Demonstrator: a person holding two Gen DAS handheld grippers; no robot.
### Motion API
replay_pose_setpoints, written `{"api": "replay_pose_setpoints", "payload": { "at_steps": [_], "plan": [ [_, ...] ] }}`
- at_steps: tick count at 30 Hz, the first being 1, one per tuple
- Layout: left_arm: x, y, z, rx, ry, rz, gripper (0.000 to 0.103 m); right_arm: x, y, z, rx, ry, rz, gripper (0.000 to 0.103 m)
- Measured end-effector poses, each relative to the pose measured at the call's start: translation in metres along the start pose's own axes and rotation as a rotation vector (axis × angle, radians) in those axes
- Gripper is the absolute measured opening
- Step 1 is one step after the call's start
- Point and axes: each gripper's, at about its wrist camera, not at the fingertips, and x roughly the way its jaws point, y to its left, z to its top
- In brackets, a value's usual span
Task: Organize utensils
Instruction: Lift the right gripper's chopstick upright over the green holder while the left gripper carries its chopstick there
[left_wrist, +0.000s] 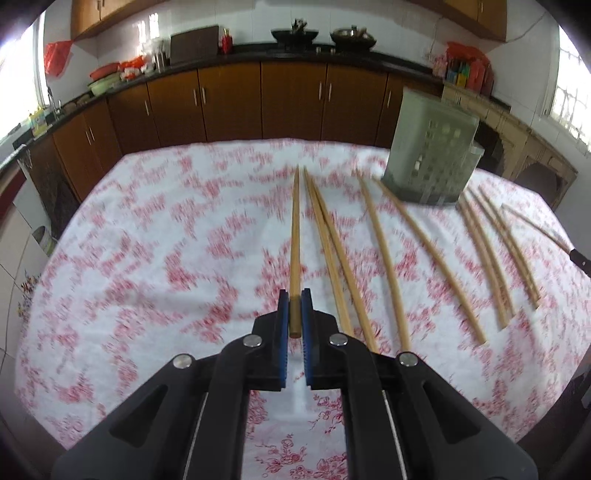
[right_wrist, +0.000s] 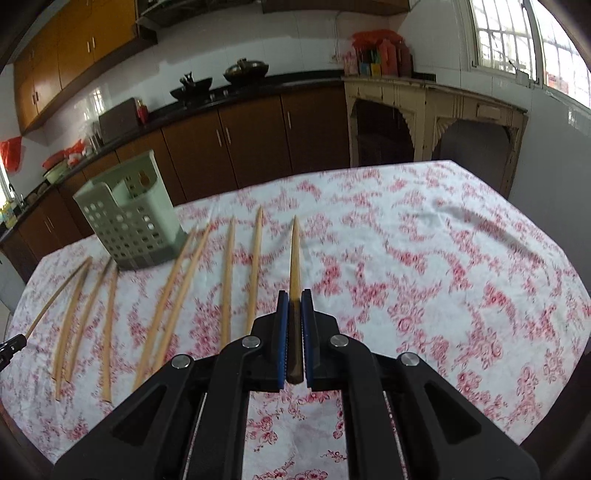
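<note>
Floral tablecloth (left_wrist: 147, 240), kitchen behind. Left gripper (left_wrist: 294, 306) clamps one chopstick (left_wrist: 295, 229) by its butt, shaft pointing straight ahead. Right gripper (right_wrist: 294, 310) clamps another chopstick (right_wrist: 294, 254) likewise. Loose chopsticks (left_wrist: 388, 266) lie between them; green holder (right_wrist: 129, 225) stands beyond, right of the left claw, left of the right.

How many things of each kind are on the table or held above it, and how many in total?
Loose chopsticks on the tablecloth: 7 (best count, the pictures are blurred)
Chopstick in the left hand-held gripper: 1
Chopstick in the right hand-held gripper: 1
Green perforated utensil holder: 1
Total: 10
</note>
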Motion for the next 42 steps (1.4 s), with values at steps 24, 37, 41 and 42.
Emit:
{"api": "replay_pose_setpoints", "payload": {
  "at_steps": [24, 37, 41, 42],
  "plan": [
    [-0.077, 0.007, 0.095, -0.086, -0.378, -0.019, 0.007, -0.036, 0.007, 0.072, 0.016, -0.263, 0.048, 0.008],
    [-0.09, -0.002, 0.126, -0.043, -0.421, -0.024, 0.007, -0.032, 0.013, 0.083, 0.014, -0.261, 0.043, 0.008],
    [-0.09, -0.002, 0.128, -0.045, -0.416, -0.032, 0.007, -0.033, 0.016, 0.089, 0.012, -0.251, 0.043, 0.008],
    [-0.091, -0.003, 0.13, -0.047, -0.416, -0.041, 0.007, -0.035, 0.017, 0.09, 0.011, -0.252, 0.048, 0.008]
  ]
}}
